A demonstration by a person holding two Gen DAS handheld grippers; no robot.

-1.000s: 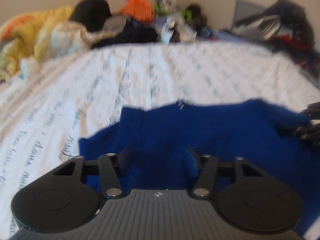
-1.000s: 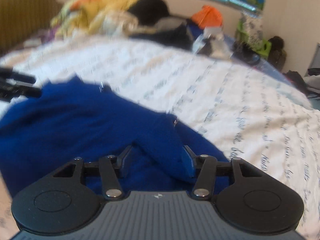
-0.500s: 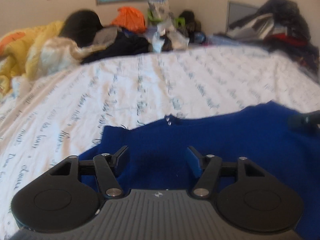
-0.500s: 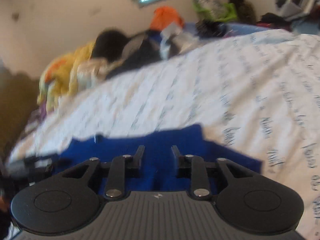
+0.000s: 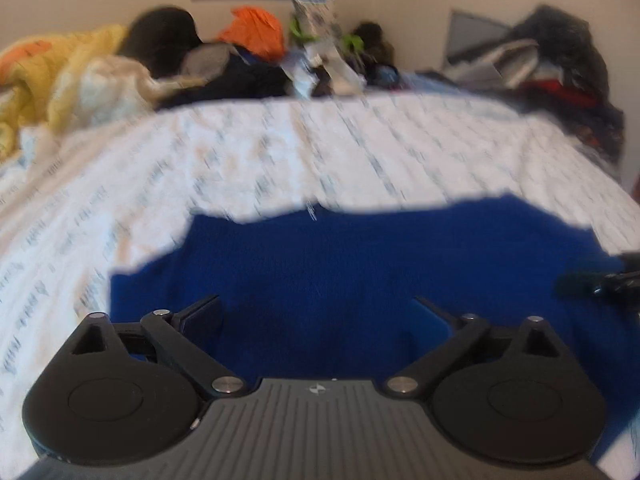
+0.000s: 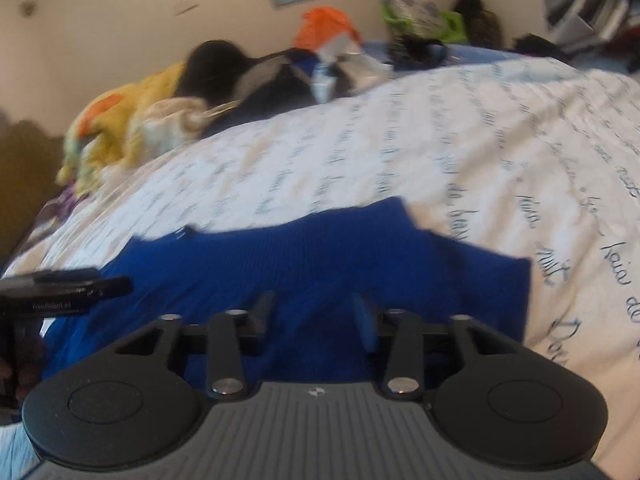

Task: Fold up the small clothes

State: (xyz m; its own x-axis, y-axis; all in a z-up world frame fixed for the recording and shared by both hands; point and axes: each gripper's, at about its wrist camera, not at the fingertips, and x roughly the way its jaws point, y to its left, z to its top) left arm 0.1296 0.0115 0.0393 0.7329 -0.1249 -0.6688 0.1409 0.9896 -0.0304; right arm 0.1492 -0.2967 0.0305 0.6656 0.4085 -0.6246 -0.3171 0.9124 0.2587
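A blue knit garment (image 5: 360,264) lies spread on the white bedsheet with grey script (image 5: 280,152). It also shows in the right wrist view (image 6: 320,256). My left gripper (image 5: 316,312) is open wide and empty, just above the garment's near part. My right gripper (image 6: 314,312) is open with a narrower gap, also empty, over the garment's right part. The right gripper's tip (image 5: 592,280) shows at the right edge of the left view. The left gripper's fingers (image 6: 72,284) show at the left edge of the right view.
Piled clothes and bedding lie along the far side of the bed: a yellow blanket (image 5: 44,76), black items (image 5: 160,40), an orange item (image 5: 252,32). More dark clothes (image 5: 560,64) are heaped at the far right. A wall stands behind.
Both grippers have let go of the blue garment and opened; the left jaws spread wider. The garment now lies flatter on the sheet. The right view has swung left.
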